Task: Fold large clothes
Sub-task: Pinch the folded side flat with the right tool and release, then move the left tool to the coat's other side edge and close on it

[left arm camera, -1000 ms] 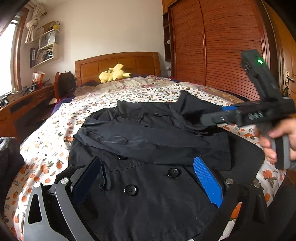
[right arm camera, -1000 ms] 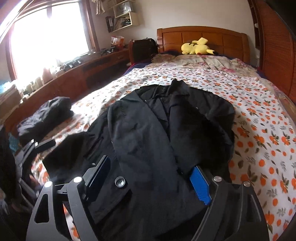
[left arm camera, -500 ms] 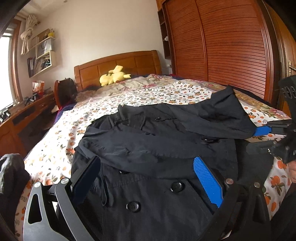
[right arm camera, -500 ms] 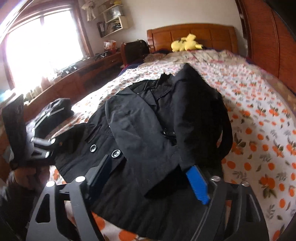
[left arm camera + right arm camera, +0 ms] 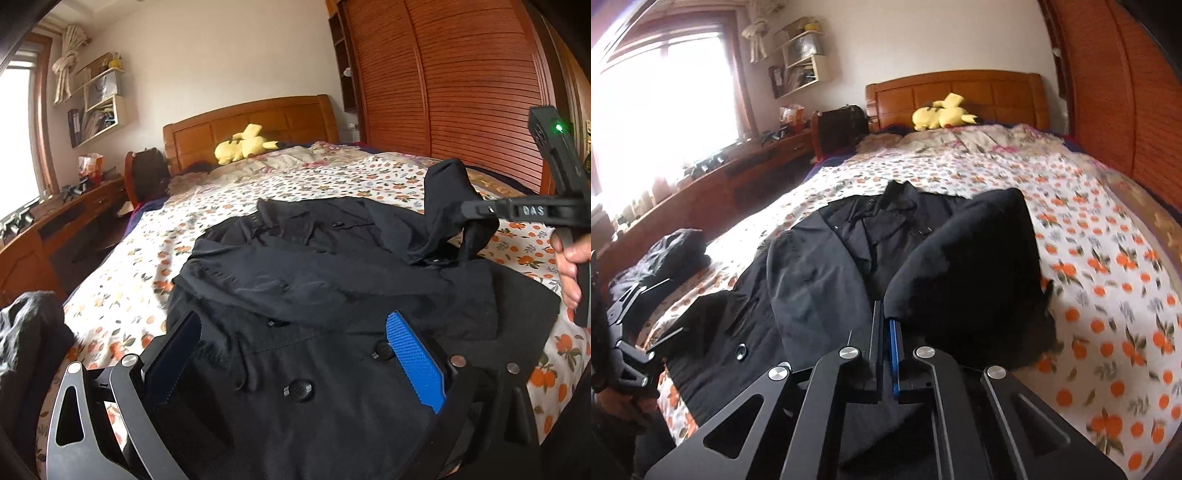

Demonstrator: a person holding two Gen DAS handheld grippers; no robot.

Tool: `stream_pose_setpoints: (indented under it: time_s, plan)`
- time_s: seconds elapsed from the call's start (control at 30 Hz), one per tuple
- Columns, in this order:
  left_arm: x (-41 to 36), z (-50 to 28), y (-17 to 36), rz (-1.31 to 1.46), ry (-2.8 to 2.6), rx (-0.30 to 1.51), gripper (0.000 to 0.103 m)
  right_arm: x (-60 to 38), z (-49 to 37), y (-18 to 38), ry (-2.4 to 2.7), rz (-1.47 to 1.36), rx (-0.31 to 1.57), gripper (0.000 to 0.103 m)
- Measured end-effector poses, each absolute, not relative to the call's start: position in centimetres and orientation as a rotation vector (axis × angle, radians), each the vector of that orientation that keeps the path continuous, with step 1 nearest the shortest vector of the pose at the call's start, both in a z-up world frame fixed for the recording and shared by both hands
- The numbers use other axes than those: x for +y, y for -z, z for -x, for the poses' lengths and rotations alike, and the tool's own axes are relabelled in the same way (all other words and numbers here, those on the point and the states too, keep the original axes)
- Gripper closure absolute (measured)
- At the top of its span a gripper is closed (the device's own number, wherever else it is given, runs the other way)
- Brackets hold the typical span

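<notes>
While the black double-breasted coat (image 5: 332, 295) lies front-up on the floral bedspread (image 5: 1108, 258), the right gripper (image 5: 886, 325) has just been closing and now pinches a raised fold of it, apparently the sleeve (image 5: 979, 266). Left gripper (image 5: 291, 350) hangs over the coat's buttoned lower front, jaws spread wide, nothing between them. Yellow plush toy (image 5: 243, 144) sits by the headboard (image 5: 258, 118).

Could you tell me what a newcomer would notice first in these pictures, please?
A black coat lies spread across the flowered bedspread. The right tool is shut on its sleeve, lifting it on the right. A yellow plush toy rests by the headboard.
</notes>
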State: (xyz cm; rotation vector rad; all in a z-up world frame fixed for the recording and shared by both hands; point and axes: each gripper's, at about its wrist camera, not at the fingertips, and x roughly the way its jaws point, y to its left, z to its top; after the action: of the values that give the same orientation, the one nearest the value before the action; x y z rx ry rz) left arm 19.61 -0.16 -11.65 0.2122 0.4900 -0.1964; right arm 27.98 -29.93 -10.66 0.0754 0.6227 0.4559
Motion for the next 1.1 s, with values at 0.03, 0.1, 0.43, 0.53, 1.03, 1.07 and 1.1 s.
stream_pose_setpoints:
  time_s: [0.03,0.1,0.43,0.53,1.03,1.07,1.1]
  plan:
    - [0.5,-19.4,11.7,-0.205,0.189,0.489,0.002,-29.3,-28.1,10.6,-0.471,-0.073,0.62,0.101]
    - [1.5,-19.2,11.6,-0.194,0.176,0.488,0.002,-26.5,-28.7,10.2,-0.52,-0.037,0.62,0.101]
    - [6.8,-18.6,11.1,-0.143,0.115,0.481,0.002,-17.3,-27.9,12.7,-0.67,0.087,0.768,0.042]
    - [7.3,-18.4,11.0,-0.137,0.109,0.481,0.002,-18.2,-27.4,11.8,-0.648,0.07,0.733,0.029]
    - [1.6,-21.7,10.5,-0.188,0.202,0.518,0.002,-26.9,-24.8,12.7,-0.466,0.002,0.674,0.008]
    - [1.0,-22.1,10.6,-0.195,0.211,0.523,0.002,-27.7,-24.9,12.9,-0.455,-0.01,0.676,0.008]
    - [0.2,-22.7,10.7,-0.207,0.222,0.532,0.002,-28.6,-24.8,13.1,-0.444,-0.021,0.677,0.008]
